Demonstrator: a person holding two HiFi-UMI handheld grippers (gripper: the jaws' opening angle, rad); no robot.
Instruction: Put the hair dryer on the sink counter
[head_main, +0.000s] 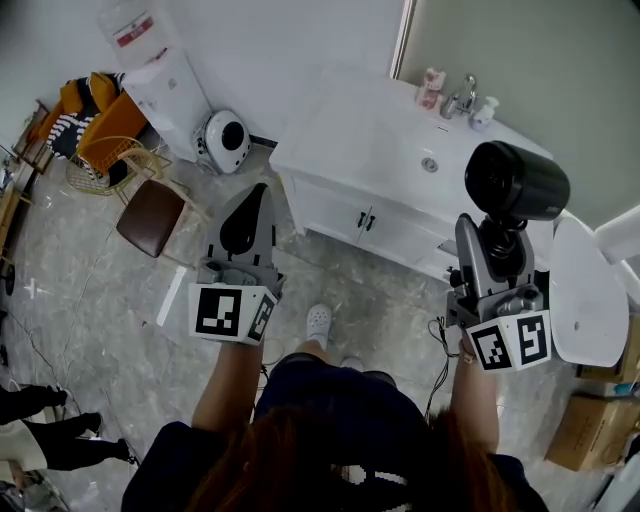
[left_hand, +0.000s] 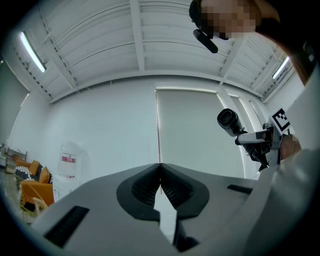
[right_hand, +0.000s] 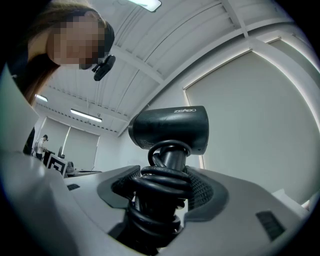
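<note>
One hair dryer (head_main: 515, 180), handle pinched in your right gripper (head_main: 497, 255), upright for carrying; left gripper (head_main: 247, 210) pressed together, idle.

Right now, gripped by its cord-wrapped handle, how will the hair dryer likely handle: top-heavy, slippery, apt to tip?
Probably top-heavy: the hair dryer carries its bulky head above the right gripper. The grip may squirm, since the jaws press on the coiled cord rather than bare handle. Set upright on the sink counter it would likely tip; lying down looks safer.
</note>
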